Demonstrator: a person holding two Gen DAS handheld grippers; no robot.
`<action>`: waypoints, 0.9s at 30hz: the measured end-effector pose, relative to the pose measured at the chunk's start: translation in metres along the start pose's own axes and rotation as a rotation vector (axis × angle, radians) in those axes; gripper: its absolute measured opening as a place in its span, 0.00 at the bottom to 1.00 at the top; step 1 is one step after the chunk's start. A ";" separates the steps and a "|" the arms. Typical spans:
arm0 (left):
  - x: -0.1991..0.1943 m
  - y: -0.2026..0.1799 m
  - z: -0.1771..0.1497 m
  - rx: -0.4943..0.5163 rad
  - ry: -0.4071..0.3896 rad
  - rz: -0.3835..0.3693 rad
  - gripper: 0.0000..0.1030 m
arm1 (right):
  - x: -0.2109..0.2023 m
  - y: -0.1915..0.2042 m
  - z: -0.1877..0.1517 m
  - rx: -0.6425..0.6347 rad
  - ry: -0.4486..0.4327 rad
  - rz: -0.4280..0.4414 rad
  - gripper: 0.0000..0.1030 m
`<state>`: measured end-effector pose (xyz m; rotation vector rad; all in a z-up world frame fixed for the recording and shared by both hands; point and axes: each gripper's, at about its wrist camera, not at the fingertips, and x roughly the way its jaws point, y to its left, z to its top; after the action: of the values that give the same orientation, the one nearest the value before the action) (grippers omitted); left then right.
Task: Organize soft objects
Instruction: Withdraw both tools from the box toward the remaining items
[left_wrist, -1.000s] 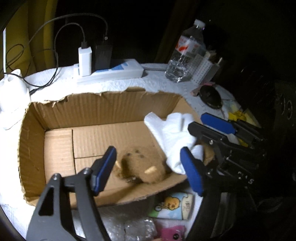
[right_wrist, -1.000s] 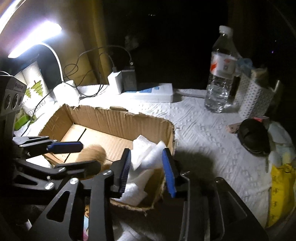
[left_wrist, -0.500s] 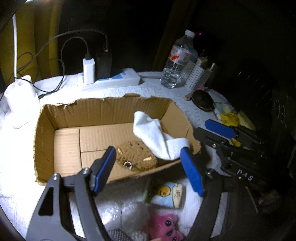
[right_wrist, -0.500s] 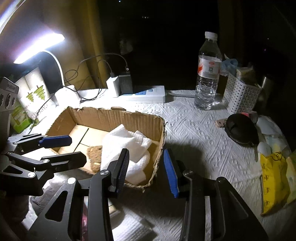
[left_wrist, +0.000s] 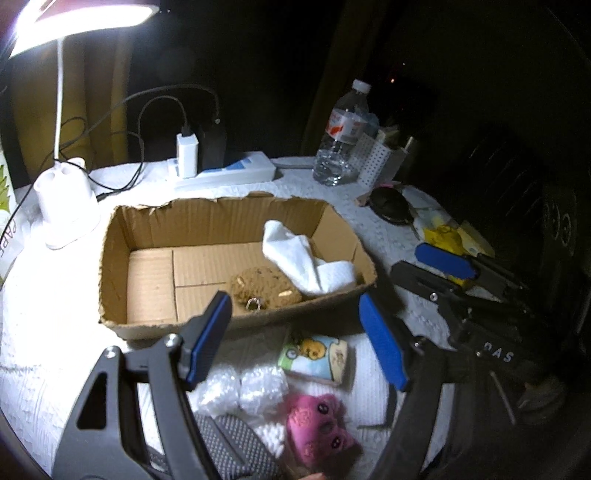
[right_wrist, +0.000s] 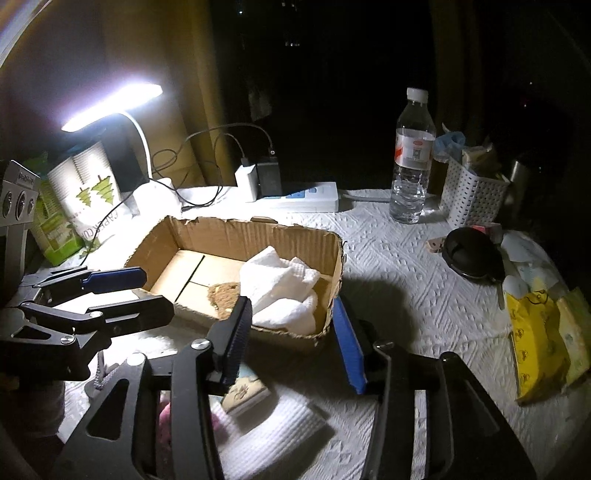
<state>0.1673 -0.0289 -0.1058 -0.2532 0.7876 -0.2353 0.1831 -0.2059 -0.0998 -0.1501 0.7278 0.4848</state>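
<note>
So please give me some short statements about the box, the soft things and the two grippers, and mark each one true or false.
1. The white cloth lies inside the cardboard box. True.
2. The pink plush toy is in the box. False: it lies on the table outside it.
3. The left gripper holds the brown plush. False: it is open and empty.
4. The right gripper is opening, with nothing between its jaws. True.

Table (right_wrist: 399, 280): wearing a white embossed cover.
Centre: cardboard box (left_wrist: 155, 218) sitting open.
Far edge: power strip (left_wrist: 225, 173), water bottle (right_wrist: 412, 158), white basket (right_wrist: 471, 195) standing.
Left edge: lamp (left_wrist: 66, 206) glowing.
Near edge: pink plush (left_wrist: 321, 428), tissue pack (left_wrist: 314, 356) lying.
</note>
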 end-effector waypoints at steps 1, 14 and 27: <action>-0.003 -0.001 -0.002 0.001 -0.004 0.000 0.71 | -0.003 0.002 -0.002 -0.002 -0.002 -0.001 0.49; -0.018 -0.005 -0.027 0.013 -0.008 0.005 0.71 | -0.019 0.012 -0.028 0.009 0.008 -0.011 0.49; -0.015 -0.006 -0.054 0.008 0.026 0.018 0.72 | -0.007 0.009 -0.064 0.047 0.073 0.000 0.49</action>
<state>0.1177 -0.0374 -0.1302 -0.2356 0.8142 -0.2255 0.1357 -0.2197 -0.1418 -0.1238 0.8106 0.4638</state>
